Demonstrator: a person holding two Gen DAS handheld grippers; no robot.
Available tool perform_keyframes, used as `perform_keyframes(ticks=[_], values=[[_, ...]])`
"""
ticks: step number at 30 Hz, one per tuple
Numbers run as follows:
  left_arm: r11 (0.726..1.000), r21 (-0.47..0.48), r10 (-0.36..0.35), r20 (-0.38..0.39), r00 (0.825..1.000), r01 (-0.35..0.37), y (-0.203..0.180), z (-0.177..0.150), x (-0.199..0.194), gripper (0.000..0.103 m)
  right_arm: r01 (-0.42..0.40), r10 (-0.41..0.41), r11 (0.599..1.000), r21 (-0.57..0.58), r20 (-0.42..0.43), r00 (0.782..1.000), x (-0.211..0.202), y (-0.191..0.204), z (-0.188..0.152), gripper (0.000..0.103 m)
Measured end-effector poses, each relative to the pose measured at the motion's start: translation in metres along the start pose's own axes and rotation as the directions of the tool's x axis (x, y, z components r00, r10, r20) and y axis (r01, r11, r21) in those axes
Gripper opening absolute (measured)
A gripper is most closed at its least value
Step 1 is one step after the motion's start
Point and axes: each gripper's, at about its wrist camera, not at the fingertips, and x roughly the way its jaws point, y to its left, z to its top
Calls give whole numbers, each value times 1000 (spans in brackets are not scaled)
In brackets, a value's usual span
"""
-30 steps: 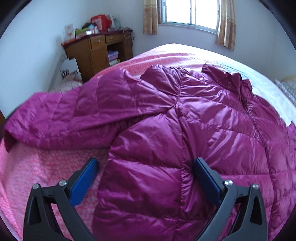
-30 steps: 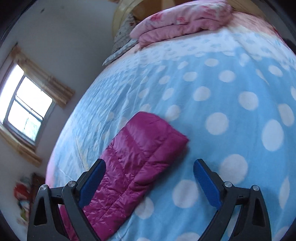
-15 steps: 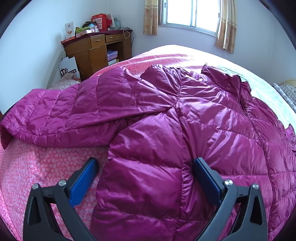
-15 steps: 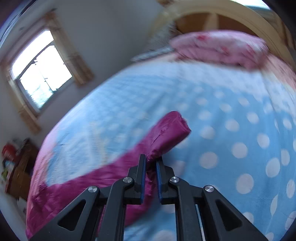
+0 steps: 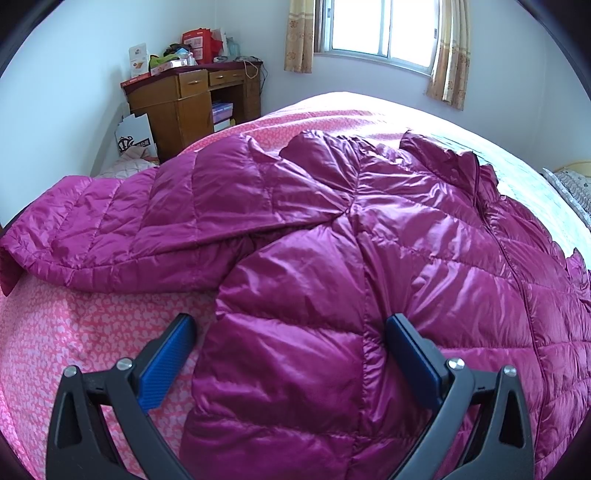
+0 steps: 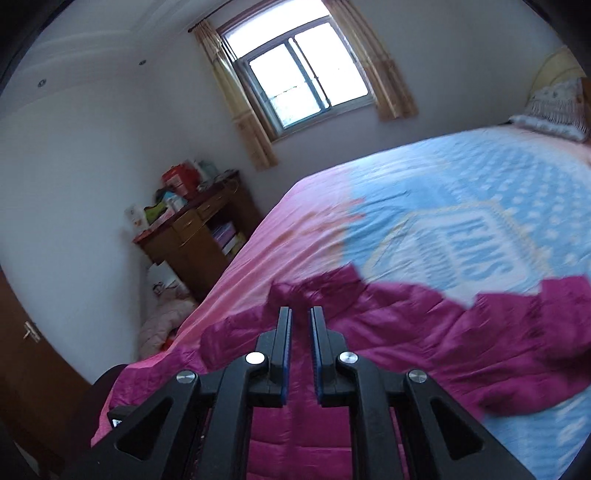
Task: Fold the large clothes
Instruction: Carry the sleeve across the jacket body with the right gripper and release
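A shiny magenta puffer jacket [image 5: 369, 258] lies spread on the bed, its left sleeve [image 5: 147, 221] stretched out to the left. My left gripper [image 5: 291, 354] is open and rests low over the jacket's left side panel, the right finger pressed into the fabric. In the right wrist view my right gripper [image 6: 300, 325] is shut on the jacket's other sleeve [image 6: 299, 424], which runs between the pads, and holds it above the jacket's body [image 6: 424, 332].
The bed has a pink patterned cover [image 5: 74, 332] near me and a blue dotted part [image 6: 480, 206] farther off. A wooden desk [image 5: 192, 99] with clutter stands in the corner under a window [image 5: 380, 29]. A pillow [image 6: 554, 110] lies at the headboard.
My right gripper closed on the sleeve lying on the blue cover and carried it up and across toward the jacket's body. My left gripper stayed open in place.
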Motion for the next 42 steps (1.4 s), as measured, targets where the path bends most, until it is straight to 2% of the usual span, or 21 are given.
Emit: perform_keyframes(ticks=[2,5,7,8,9,12,13,17,19,22,23,24,25,26,28,30,32,34,38,39,42], values=[[1000,-1,-3,3,1000,3,0,0,0,103,56,-56,998,25,32,998,-2,-16,-4,10],[1000,-1,-3,5,1000,3,0,0,0,103,166,-166,986,0,64,984,-14,-52,2,11],[1000,0,-2,5,1000,2,-1,0,1,103,257,-255,966,-23,41,966,-17,-72,7,37],[1000,-1,-3,5,1000,3,0,-1,0,103,283,-283,958,-30,31,959,-22,-90,8,75],[1000,-1,-4,5,1000,4,0,-1,0,103,298,-297,954,-38,34,954,-28,-100,8,96],[1000,0,-3,5,1000,3,0,-1,0,103,385,-386,916,-109,13,922,-32,-135,8,96],[1000,0,-3,5,1000,3,0,-1,0,103,396,-400,907,-143,2,917,-31,-142,8,96],[1000,0,-3,6,1000,3,1,-1,0,103,450,-490,840,-303,-70,869,-8,-163,-3,96],[1000,0,-2,6,1000,2,1,-1,0,103,453,-504,837,-307,-111,856,2,-178,-8,96],[1000,1,-2,6,1000,2,1,-1,0,103,493,-542,822,-286,-124,832,6,-196,-9,96],[1000,1,-1,6,1000,1,1,-1,0,103,515,-564,812,-274,-142,814,10,-208,-10,90],[1000,1,-1,6,1000,1,1,-1,0,103,533,-581,805,-262,-165,797,12,-216,-12,75],[1000,1,-1,6,1000,1,1,-1,0,103,541,-588,803,-249,-186,787,14,-224,-15,65],[1000,1,-1,6,1000,1,1,-1,0,103,540,-579,813,-218,-213,787,16,-236,-17,53],[1000,1,-2,6,1000,1,1,-1,0,103,522,-543,839,-151,-207,814,7,-245,-15,47],[1000,1,-2,7,1000,2,1,-1,0,103,507,-515,857,-95,-196,834,-2,-249,-9,31],[1000,1,-1,7,1000,1,1,-2,0,103,493,-492,869,-43,-171,853,-13,-248,-4,24],[1000,1,-1,7,1000,1,1,-2,0,103,469,-465,883,0,-127,876,-25,-238,6,22],[1000,0,-2,8,1000,2,0,-2,0,103,325,-323,943,73,-41,945,-47,-194,28,22],[1000,0,-2,8,1000,2,1,-2,0,103,275,-274,959,67,-25,961,-49,-175,31,22],[1000,-2,-5,9,1000,5,1,-1,-1,103,166,-166,986,-3,-24,986,-38,-115,35,22]])
